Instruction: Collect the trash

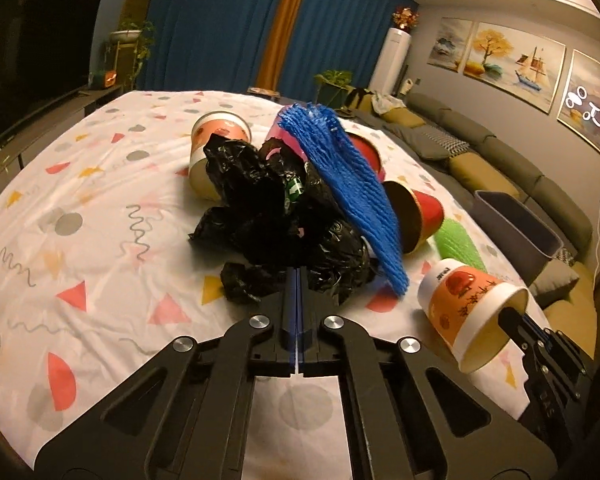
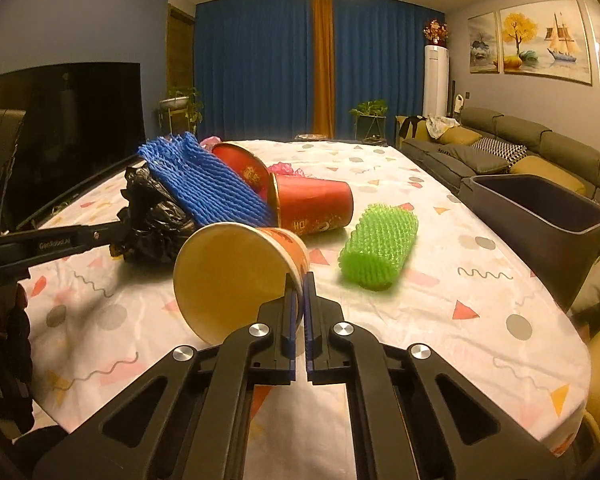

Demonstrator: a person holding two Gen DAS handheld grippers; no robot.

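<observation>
A pile of trash lies on the patterned tablecloth (image 1: 100,240). My left gripper (image 1: 297,276) is shut on a crumpled black plastic bag (image 1: 276,208), which also shows in the right wrist view (image 2: 156,220). A blue foam net (image 1: 352,184) drapes over the bag. My right gripper (image 2: 300,280) is shut on the rim of an orange paper cup (image 2: 236,276) lying on its side; the cup also shows in the left wrist view (image 1: 468,308). A red cup (image 2: 312,208) and a green foam net (image 2: 376,248) lie just beyond it.
A dark grey bin (image 2: 540,220) stands off the table's right edge, in front of a grey sofa (image 2: 500,152). Another orange cup (image 1: 216,144) and a red bowl (image 1: 364,152) lie behind the pile. A TV (image 2: 68,128) stands at the left.
</observation>
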